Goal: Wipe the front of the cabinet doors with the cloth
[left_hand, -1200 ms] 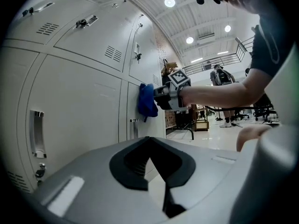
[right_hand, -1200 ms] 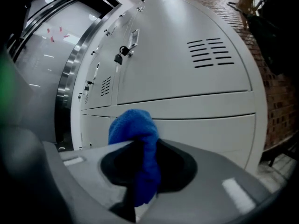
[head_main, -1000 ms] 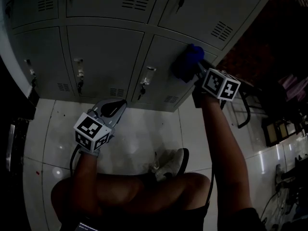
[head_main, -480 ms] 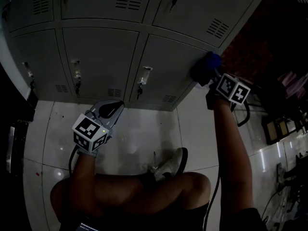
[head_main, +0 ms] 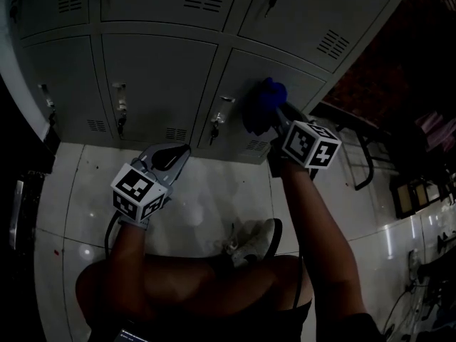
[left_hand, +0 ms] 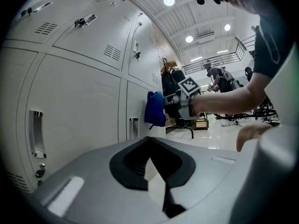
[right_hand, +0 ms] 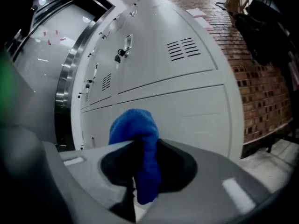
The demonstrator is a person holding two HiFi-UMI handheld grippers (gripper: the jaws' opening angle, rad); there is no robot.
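Right gripper [head_main: 276,122]: jaws clamped on blue cloth [head_main: 261,104]; cloth against lower-right locker door [head_main: 293,73], at 3 o'clock of the door's latch handle [head_main: 221,112]; left gripper [head_main: 171,157]: jaws together, nothing between them; held over floor tiles [head_main: 214,194], at 8 o'clock of cloth.

Fuzzy blue cloth [right_hand: 135,139], smooth matt painted-metal cabinet doors [head_main: 157,77], glossy tiled floor [head_main: 206,198]
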